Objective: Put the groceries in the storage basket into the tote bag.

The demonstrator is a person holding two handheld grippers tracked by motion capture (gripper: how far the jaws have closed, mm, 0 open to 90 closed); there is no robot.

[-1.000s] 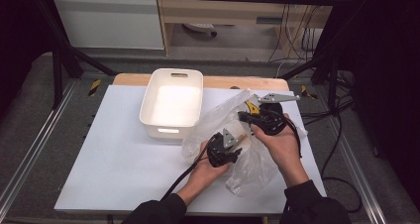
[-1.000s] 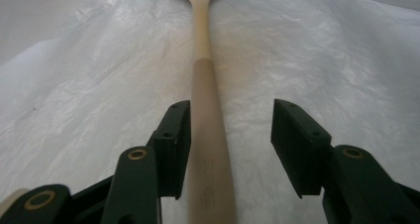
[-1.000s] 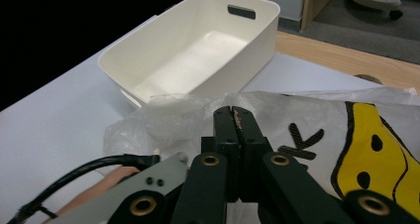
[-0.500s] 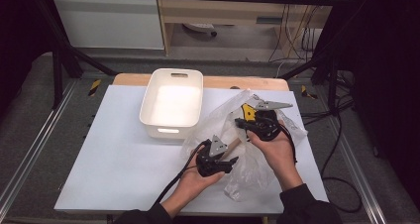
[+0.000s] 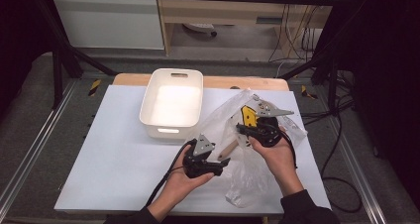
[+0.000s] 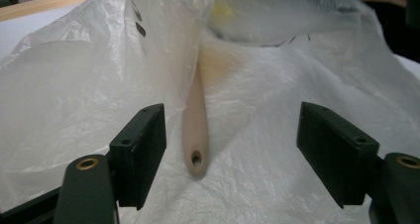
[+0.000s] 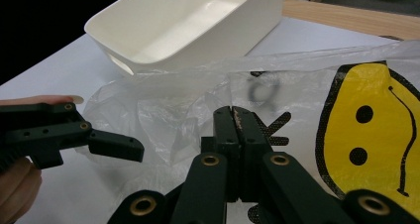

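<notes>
Sitting on the white table [image 5: 114, 154]: a white plastic bin [image 5: 172, 103], nothing visible inside. Just right of it, a crumpled clear plastic bag [image 5: 247, 169] printed with a yellow smiley face [image 7: 381, 130]; no readable text. A pale wooden handle [image 6: 194, 130] with a hang hole pokes out of the bag's mouth; the rest is blurred behind the film. Left gripper [image 5: 223, 163] jaws wide apart, flanking the handle, not touching. Right gripper [image 7: 236, 127] jaws pressed together, apparently pinching the bag film near the smiley.
</notes>
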